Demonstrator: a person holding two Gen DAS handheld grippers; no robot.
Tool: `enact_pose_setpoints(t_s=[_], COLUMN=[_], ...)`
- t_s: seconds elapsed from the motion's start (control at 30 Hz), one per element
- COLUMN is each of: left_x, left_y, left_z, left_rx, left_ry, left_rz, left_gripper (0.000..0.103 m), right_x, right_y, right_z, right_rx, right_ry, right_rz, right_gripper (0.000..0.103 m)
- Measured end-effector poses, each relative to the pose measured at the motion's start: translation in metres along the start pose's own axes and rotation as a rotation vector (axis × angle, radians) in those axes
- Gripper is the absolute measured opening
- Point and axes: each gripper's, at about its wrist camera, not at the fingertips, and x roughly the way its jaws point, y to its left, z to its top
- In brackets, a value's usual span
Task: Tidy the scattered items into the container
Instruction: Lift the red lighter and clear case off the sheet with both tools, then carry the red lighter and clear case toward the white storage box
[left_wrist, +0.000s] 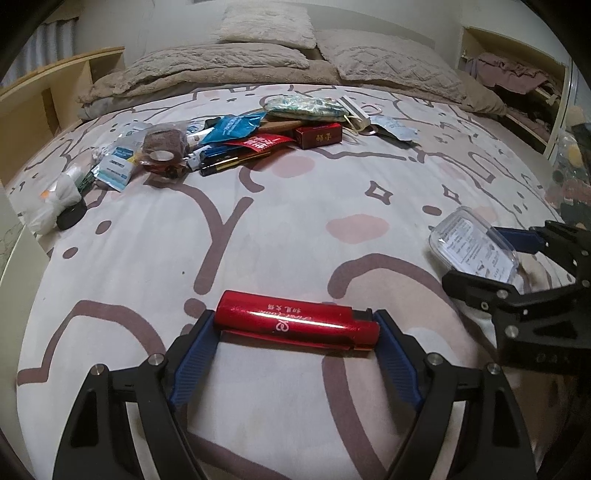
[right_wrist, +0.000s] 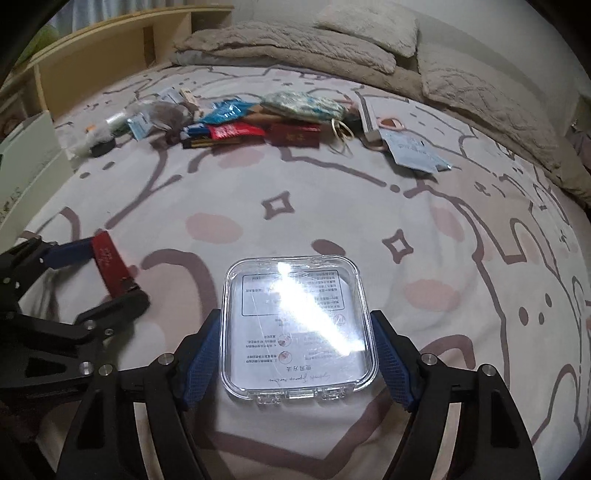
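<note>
The left gripper (left_wrist: 295, 325) has its blue fingers (left_wrist: 192, 354) closed on the two ends of a red lighter (left_wrist: 295, 319), which lies crosswise just above the patterned bed sheet (left_wrist: 288, 229), long axis left to right, its black valve end pointing right. To the right, the right gripper (right_wrist: 295, 339) reaches forward level, its fingers (right_wrist: 391, 362) pressed against both side walls of a clear plastic box (right_wrist: 297, 325), flat, lid up, latch edge toward the camera. Beyond both, the scattered items (left_wrist: 236, 140) lie in a heap near the pillows (left_wrist: 258, 44).
</note>
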Motion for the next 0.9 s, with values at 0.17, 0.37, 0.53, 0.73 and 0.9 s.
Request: enact_pose_setpoints(t_s=[0.17,0.37,0.53,0.73,0.9], left_x=[-0.010,-0.027,-0.045,-0.066,-0.085], left_y=[0.009,0.024,0.028,0.030,0.028], left_z=[-0.002,-0.001,0.003,0.003,0.006], left_rx=[-0.074,-0.139,-0.152,-0.162,-0.143], left_ry=[0.010,-0.026,-0.074,-0.135,-0.181], left_rz=[0.000,0.009,0.017,0.026,0.045], left_gripper=[0.083,0.083,0.083,0.083,0.083], right_x=[-0.016,-0.029,-0.040,-0.064,-0.086], right_y=[0.015,0.033,0.033,0.031,0.033], right_z=[0.003,0.003,0.002,0.000,0.000], right_rx=[0.017,0.018,0.042,0.061,0.051], right_ry=[-0.057,-0.100,-0.135,-0.226,-0.311], right_rz=[0.003,0.019,0.026,0.000,-0.021], right_gripper=[0.077,0.077,0.077,0.077,0.077])
